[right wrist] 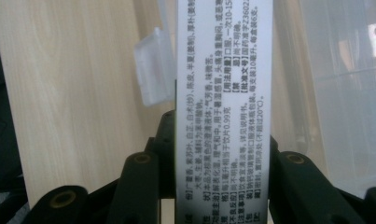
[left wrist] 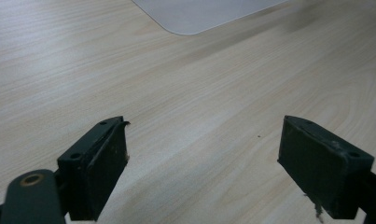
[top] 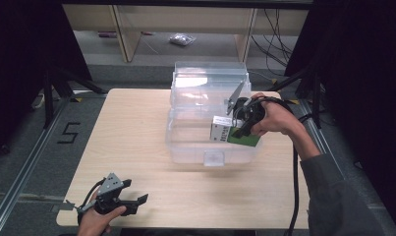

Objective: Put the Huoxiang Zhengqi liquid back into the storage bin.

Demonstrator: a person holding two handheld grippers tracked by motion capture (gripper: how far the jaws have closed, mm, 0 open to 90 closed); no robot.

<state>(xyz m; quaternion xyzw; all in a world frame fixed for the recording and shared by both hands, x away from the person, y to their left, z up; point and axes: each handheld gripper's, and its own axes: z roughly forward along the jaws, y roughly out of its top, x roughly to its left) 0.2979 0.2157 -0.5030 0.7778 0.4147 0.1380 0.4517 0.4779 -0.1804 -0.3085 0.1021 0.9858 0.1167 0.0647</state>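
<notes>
Flanking the box (top: 235, 133): clear bin (top: 185, 142) walls.

Light wood table (top: 136, 147) on grey floor (top: 18, 147); pale shelving (top: 127, 29) behind; dark curtains (top: 18, 49) flanking.

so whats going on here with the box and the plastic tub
A person works at a wooden table with a gripper in each hand. The right gripper is shut on a green and white box with printed text on its side, holding it over the open clear plastic tub, at the tub's right side. The left gripper rests near the table's front edge, its fingers wide open with nothing between them.
</notes>
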